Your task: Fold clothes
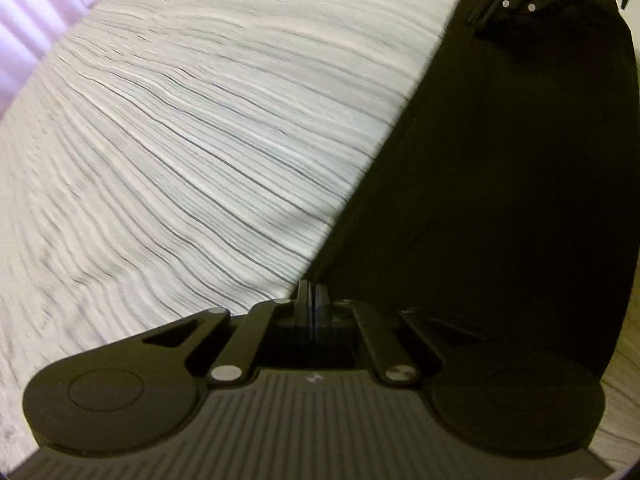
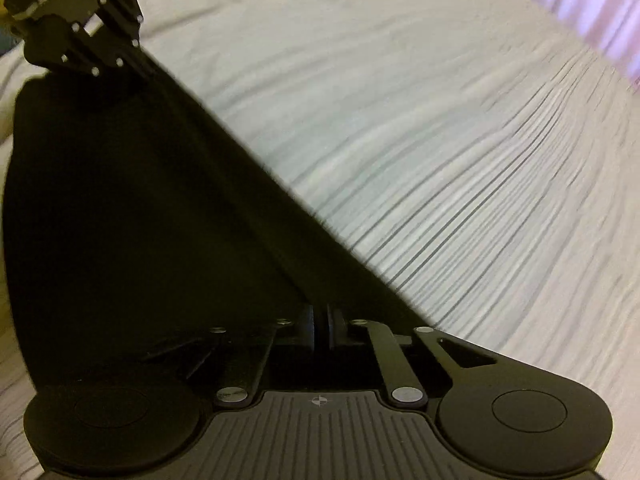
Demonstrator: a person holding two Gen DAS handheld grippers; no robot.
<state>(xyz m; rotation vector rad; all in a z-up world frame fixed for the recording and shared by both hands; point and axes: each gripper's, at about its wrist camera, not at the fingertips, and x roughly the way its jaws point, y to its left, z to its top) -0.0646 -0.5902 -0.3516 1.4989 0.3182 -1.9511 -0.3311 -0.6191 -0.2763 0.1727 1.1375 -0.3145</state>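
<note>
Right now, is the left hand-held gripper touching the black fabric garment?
Touching. In the left wrist view the left hand-held gripper has its jaws shut on the straight edge of the black fabric garment.

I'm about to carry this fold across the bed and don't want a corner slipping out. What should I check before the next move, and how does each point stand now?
1. Left gripper shut on the dark fabric garment: ok.
2. Right gripper shut on the garment's other end: ok.
3. Straight garment edge stretched between the two grippers, without sag: ok.
4. White wrinkled bedsheet free of other items where visible: ok.
5. How much cloth sits between each gripper's pads: cannot tell, too dark.
6. Garment's far hem lying flat: cannot tell, out of view.
</note>
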